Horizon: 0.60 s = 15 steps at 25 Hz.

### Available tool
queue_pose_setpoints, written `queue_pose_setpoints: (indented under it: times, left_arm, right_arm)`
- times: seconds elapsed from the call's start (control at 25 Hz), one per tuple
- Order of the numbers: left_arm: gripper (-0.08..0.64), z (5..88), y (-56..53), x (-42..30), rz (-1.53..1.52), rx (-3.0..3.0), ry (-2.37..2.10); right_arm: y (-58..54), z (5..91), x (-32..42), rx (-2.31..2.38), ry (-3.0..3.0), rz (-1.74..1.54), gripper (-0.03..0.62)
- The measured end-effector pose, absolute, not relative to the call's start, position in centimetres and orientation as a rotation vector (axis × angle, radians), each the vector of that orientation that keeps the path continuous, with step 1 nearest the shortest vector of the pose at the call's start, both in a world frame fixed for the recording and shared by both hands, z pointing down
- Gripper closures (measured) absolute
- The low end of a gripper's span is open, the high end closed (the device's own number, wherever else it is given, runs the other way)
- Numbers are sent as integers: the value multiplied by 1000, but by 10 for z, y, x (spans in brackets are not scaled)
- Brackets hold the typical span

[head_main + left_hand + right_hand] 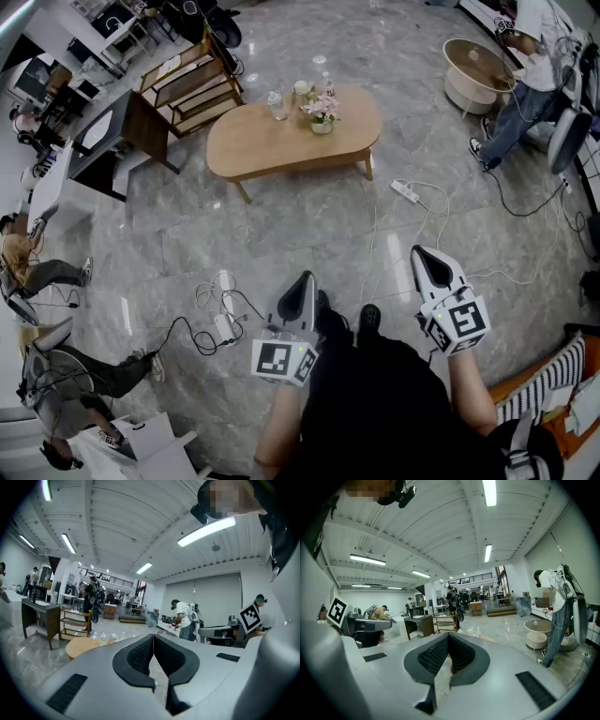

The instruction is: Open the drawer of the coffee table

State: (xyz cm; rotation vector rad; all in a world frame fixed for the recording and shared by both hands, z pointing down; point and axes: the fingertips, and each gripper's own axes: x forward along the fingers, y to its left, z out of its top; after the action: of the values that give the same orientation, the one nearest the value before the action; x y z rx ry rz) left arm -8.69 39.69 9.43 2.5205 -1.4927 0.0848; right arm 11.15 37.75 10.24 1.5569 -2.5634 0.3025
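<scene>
The oval wooden coffee table point(292, 136) stands some way ahead across the grey marble floor, with bottles, a cup and a small flower pot point(322, 114) on its top. No drawer front is discernible from here. My left gripper point(302, 281) and right gripper point(427, 253) are held low in front of the person's body, both far short of the table, both shut with nothing between the pads. In the left gripper view the table point(84, 646) shows at lower left beyond the shut left gripper point(153, 641). The right gripper point(448, 641) hides most of the table point(490, 639).
A white power strip point(405, 191) with cables lies on the floor right of the table; more cables and adapters point(223, 323) lie near my left gripper. A wooden shelf point(192, 84) and dark desk point(117, 141) stand at left. A round white table point(476, 73) and a standing person point(525, 94) are at right.
</scene>
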Motion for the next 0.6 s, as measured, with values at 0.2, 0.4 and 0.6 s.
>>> queue_pose_setpoints:
  times: [0.2,0.4,0.6]
  left_arm:
    - [546,99,397,-86,104,2539,-1488]
    - [546,94,395,-83,93,2532,-1500]
    - [546,87,391,-76,94,2534,-1504]
  right_arm:
    - [374,99,111,1545,-2570,273,580]
    - [374,94,114,1541,-2570,252,580]
    - [373,85,123,1573,-2618,275,580]
